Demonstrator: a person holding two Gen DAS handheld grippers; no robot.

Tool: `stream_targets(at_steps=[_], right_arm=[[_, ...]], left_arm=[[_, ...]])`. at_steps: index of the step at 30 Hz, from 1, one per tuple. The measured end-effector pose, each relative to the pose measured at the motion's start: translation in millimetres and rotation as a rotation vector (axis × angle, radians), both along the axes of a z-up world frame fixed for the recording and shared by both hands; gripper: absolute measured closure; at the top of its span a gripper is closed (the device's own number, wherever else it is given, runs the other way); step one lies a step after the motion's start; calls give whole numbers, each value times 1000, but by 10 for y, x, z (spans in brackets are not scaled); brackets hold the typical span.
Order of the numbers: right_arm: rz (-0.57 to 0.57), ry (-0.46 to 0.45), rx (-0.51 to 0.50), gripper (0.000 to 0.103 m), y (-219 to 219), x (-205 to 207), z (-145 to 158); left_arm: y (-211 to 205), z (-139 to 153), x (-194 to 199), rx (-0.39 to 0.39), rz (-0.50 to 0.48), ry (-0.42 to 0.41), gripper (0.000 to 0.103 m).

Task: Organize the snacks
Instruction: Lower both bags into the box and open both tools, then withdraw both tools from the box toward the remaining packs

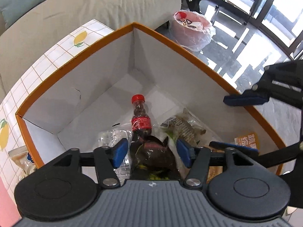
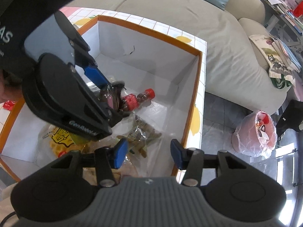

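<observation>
Left wrist — dark packet [image 1: 157, 155] half-hidden

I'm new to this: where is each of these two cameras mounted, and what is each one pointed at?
Left wrist view: sits on the left gripper, looking down into the box; its blue fingers flank a dark snack bag, the right gripper at the edge.
Right wrist view: sits on the right gripper, open above the box; the left gripper reaches in.
Both show the red-capped bottle and sofa.
</observation>
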State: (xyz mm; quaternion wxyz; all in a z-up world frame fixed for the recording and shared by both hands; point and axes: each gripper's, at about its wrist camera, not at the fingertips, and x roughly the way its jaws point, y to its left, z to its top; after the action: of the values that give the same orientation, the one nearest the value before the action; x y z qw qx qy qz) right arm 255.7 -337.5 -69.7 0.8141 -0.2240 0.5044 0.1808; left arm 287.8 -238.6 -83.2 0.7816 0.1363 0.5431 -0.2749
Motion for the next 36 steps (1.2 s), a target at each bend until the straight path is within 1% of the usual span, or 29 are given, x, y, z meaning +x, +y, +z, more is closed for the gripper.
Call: stream_targets(at_steps=[2,7,9,12,14,16,20,23,24,27,32,36], right_arm=[[-4,2,0,52,3,3,-23],[-19,0,9,49,22,-17,3],[-31,5,18,49,22,-19,14],[-55,19,43,45,28,-31,47],[-74,24,58,43,49,-64,86],[-86,22,72,41,91,-105,144],[-129,15,98,40,210,-215,287],[-174,-5,130,39,284,-289,407],[-193,-13,143,36,324,-323,453],[-237,-29,198,36,439,-426,576],[-260,-52,312,34,721,-626,739],[-256,-108,375,33,998,-847,825]], left_arm=[[20,39,10,-14,4,10,30],[75,153,-32,-9,10,-9,30],[134,221,-70,1,33,-19,30],[246,330,-136,-9,62,-30,30],[319,415,-194,-20,78,-35,30],[401,500,-269,-14,95,-39,30],[586,691,-462,-13,125,-61,30],[789,869,-620,-52,164,-87,30],[850,914,-672,-66,176,-93,30],[1090,1045,-850,-113,224,-105,30],[1546,1212,-1207,-159,312,-173,30],[1970,1285,-1466,-177,419,-224,30]])
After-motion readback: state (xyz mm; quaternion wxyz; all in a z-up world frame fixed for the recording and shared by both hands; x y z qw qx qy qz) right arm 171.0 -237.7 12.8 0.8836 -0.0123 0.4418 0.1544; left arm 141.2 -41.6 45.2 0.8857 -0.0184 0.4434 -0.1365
